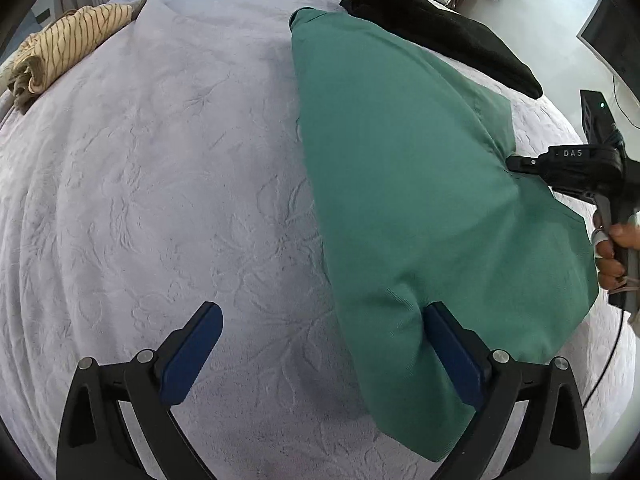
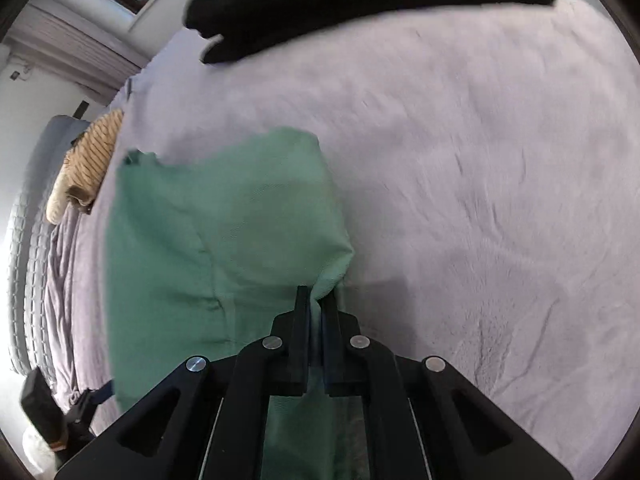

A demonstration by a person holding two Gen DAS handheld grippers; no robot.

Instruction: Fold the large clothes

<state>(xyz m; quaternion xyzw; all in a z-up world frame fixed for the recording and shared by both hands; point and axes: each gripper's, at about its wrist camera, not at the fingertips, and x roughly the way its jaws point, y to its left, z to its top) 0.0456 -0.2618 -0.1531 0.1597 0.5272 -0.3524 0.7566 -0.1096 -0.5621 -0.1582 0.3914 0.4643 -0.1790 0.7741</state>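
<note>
Bed (image 1: 160,200): covered by a pale embossed spread; a window is seen at 11 o'clock in the right wrist view.
Green garment (image 1: 400,184): judged partly folded, lying from centre toward 3 o'clock; further folds remain.
Black garment (image 1: 440,28): at 1 o'clock, untouched.
Striped garment (image 1: 64,48): bundled at 10 o'clock.
Right gripper (image 2: 316,300): jaws pinched on the green fabric's edge.
Left gripper (image 1: 320,344): jaws spread wide, gripping nothing, one finger against the cloth.

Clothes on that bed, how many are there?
3: a green cotton garment mid-bed, held by the right gripper; a black knit garment beyond it; a striped beige garment at the far edge. Others may be hidden.
</note>
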